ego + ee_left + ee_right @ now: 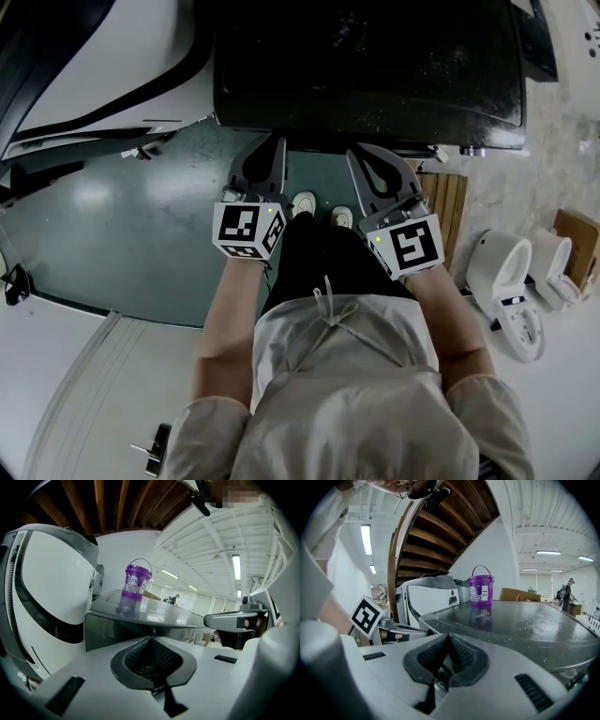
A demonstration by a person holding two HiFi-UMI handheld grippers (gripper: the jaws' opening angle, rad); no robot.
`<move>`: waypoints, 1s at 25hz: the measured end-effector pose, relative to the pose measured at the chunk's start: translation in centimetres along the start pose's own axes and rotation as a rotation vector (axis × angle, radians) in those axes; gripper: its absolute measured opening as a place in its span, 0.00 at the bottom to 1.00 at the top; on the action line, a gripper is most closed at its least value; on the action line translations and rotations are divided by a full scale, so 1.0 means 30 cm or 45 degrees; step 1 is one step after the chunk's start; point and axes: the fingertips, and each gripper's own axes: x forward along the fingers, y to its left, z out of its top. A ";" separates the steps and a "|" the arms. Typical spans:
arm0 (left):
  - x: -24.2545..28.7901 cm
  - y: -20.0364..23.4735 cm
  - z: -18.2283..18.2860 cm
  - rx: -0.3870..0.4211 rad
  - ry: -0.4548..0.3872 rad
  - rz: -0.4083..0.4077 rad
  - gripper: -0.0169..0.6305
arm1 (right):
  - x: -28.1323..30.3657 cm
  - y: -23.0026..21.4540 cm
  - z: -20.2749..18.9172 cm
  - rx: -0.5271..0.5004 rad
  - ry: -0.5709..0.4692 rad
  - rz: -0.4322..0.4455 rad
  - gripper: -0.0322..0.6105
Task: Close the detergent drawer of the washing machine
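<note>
Purple bucket with white label, upper middle of both gripper views. Glossy dark grey washer top, speckled pale. Teal floor at left. Black-and-white square markers on cubes. Brown stair boards above. Pale beige shirt below.

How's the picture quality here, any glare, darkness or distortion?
Head view: dim, washing machine top nearly black, sheen on the green floor. Both gripper views: strong fisheye bending, dark corners, ceiling lights reflected on that top by the purple bucket.

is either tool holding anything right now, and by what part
Nothing is held: the left tool and the right tool both have their jaws together, empty.
</note>
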 end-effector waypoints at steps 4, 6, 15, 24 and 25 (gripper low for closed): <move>0.002 0.001 0.000 0.008 0.005 -0.011 0.05 | -0.001 -0.005 -0.009 -0.005 0.009 0.001 0.06; 0.003 0.001 -0.001 0.025 0.013 -0.022 0.05 | 0.000 -0.012 -0.015 -0.024 -0.003 0.001 0.06; -0.031 -0.001 0.034 0.052 0.040 -0.003 0.05 | -0.037 -0.009 0.038 -0.074 -0.073 -0.004 0.06; -0.172 -0.114 0.269 0.121 -0.099 -0.067 0.05 | -0.169 -0.002 0.174 -0.087 -0.157 -0.015 0.06; -0.188 -0.134 0.303 0.135 -0.117 -0.081 0.05 | -0.186 0.001 0.193 -0.098 -0.167 -0.009 0.06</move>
